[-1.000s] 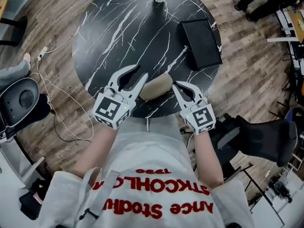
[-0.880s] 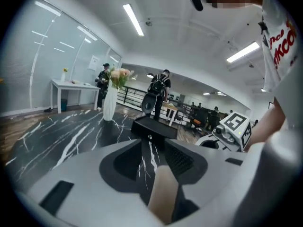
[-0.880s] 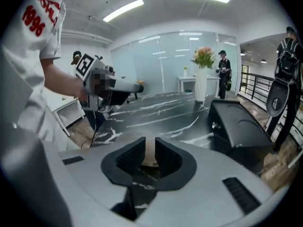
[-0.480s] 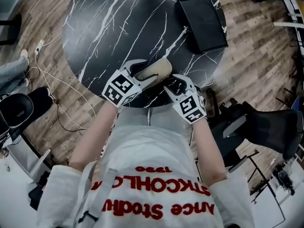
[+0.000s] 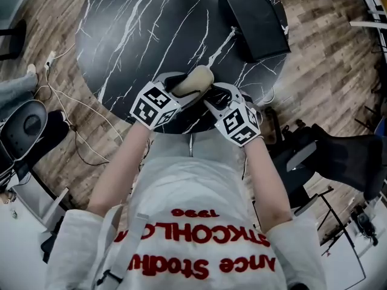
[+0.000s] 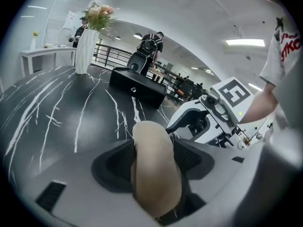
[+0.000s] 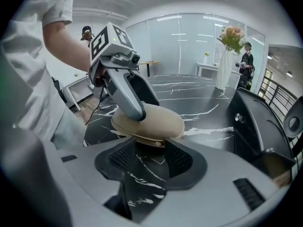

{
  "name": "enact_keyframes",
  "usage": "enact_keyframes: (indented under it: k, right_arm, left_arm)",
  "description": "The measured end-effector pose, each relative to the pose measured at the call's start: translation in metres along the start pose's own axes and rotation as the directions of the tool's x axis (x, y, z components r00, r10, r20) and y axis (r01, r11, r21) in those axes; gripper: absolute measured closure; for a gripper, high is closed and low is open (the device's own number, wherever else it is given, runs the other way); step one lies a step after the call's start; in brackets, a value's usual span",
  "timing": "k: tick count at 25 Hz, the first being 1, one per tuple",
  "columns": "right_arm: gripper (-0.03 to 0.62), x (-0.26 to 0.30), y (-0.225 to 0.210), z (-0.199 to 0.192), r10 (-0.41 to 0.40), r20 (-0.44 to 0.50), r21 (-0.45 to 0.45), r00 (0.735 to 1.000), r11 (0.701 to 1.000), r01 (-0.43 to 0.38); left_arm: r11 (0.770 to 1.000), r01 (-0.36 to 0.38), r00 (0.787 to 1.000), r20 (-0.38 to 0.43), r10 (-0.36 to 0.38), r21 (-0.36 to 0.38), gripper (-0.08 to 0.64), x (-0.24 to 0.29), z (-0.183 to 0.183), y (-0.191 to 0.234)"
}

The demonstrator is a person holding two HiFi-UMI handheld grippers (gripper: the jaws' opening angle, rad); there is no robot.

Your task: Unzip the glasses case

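Note:
The beige zipped glasses case lies near the front edge of the black marble table. My left gripper has just been opening. It now straddles the case, one finger on each side, and its jaws stand wide. My right gripper has also just been opening and has nothing between its pads. The case's near end, with a small zip pull, sits just beyond its tips. One finger of the left gripper rests against the top of the case.
A black rectangular box lies at the table's far right. A white vase of flowers stands at the far side. The table's front edge is right under my hands. Chairs and cables are on the wooden floor around it.
Both grippers have come down onto the table at the case and their jaws have spread. The left one now has the case between its fingers; the right one faces the case's end.

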State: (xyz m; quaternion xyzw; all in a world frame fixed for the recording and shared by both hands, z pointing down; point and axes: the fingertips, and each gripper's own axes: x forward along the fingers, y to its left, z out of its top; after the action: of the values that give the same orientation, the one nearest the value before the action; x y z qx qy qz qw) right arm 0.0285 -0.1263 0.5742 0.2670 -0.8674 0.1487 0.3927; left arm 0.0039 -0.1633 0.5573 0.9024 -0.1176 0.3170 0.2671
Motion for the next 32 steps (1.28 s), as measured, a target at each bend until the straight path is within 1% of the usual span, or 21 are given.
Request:
enact_keyframes:
  k: [2, 4, 6, 8, 11, 13, 16, 19, 22, 26, 29, 30, 32]
  right_arm:
    - [0.397, 0.002, -0.003, 0.001, -0.003, -0.003, -0.045, 1.000, 0.999, 0.003]
    - [0.407, 0.002, -0.002, 0.000, -0.007, 0.017, -0.052, 1.000, 0.999, 0.008]
    - [0.408, 0.002, -0.001, 0.001, -0.016, 0.049, -0.013, 0.999, 1.000, 0.016]
    - [0.418, 0.002, -0.002, 0.002, -0.043, 0.065, 0.019, 0.997, 0.999, 0.042]
    - [0.455, 0.002, -0.004, 0.001, -0.080, 0.078, 0.046, 0.994, 0.996, 0.077]
    - [0.480, 0.002, -0.006, 0.000, -0.084, 0.087, 0.063, 0.993, 0.995, 0.078]
    - [0.492, 0.002, -0.008, 0.000, -0.081, 0.094, 0.085, 0.992, 0.994, 0.073]
    - [0.530, 0.001, -0.011, -0.001, -0.083, 0.097, 0.112, 0.992, 0.991, 0.072]
    - [0.552, 0.000, -0.009, 0.000, -0.081, 0.094, 0.102, 0.992, 0.992, 0.071]
    - [0.553, 0.001, -0.003, 0.002, -0.089, 0.103, 0.123, 0.991, 0.989, 0.076]
    - [0.555, 0.004, 0.015, 0.004, -0.074, 0.102, 0.091, 0.992, 0.994, 0.065]
    - [0.554, 0.005, 0.021, 0.006, -0.082, 0.105, 0.096, 0.991, 0.993, 0.072]
    - [0.554, 0.007, 0.027, 0.008, -0.104, 0.117, 0.143, 0.988, 0.986, 0.087]
  left_arm:
    - [0.999, -0.027, 1.000, -0.005, 0.027, -0.027, 0.298, 0.001, 0.000, 0.003]
    - [0.999, -0.028, 1.000, -0.009, 0.028, -0.046, 0.298, 0.001, 0.000, 0.004]
    - [0.998, -0.020, 1.000, -0.006, 0.020, -0.062, 0.298, 0.001, -0.001, 0.004]
    - [0.997, -0.010, 1.000, -0.001, 0.009, -0.071, 0.298, 0.001, 0.000, 0.005]
    - [0.997, 0.005, 1.000, 0.001, -0.005, -0.080, 0.298, 0.002, 0.000, 0.006]
    - [0.996, 0.011, 1.000, 0.005, -0.011, -0.085, 0.298, 0.002, -0.001, 0.007]
    - [0.996, 0.014, 1.000, 0.010, -0.013, -0.094, 0.298, 0.002, -0.001, 0.007]
    - [0.994, 0.016, 1.000, 0.013, -0.015, -0.104, 0.296, 0.003, -0.001, 0.007]
    - [0.994, 0.018, 1.000, 0.012, -0.017, -0.109, 0.295, 0.003, 0.000, 0.007]
    - [0.994, 0.017, 1.000, 0.013, -0.016, -0.112, 0.295, 0.004, 0.000, 0.007]
    - [0.993, 0.016, 1.000, 0.014, -0.014, -0.115, 0.295, 0.004, 0.000, 0.008]
    - [0.993, 0.014, 1.000, 0.015, -0.013, -0.116, 0.295, 0.003, 0.000, 0.008]
    - [0.993, 0.013, 1.000, 0.017, -0.011, -0.117, 0.295, 0.003, 0.000, 0.008]
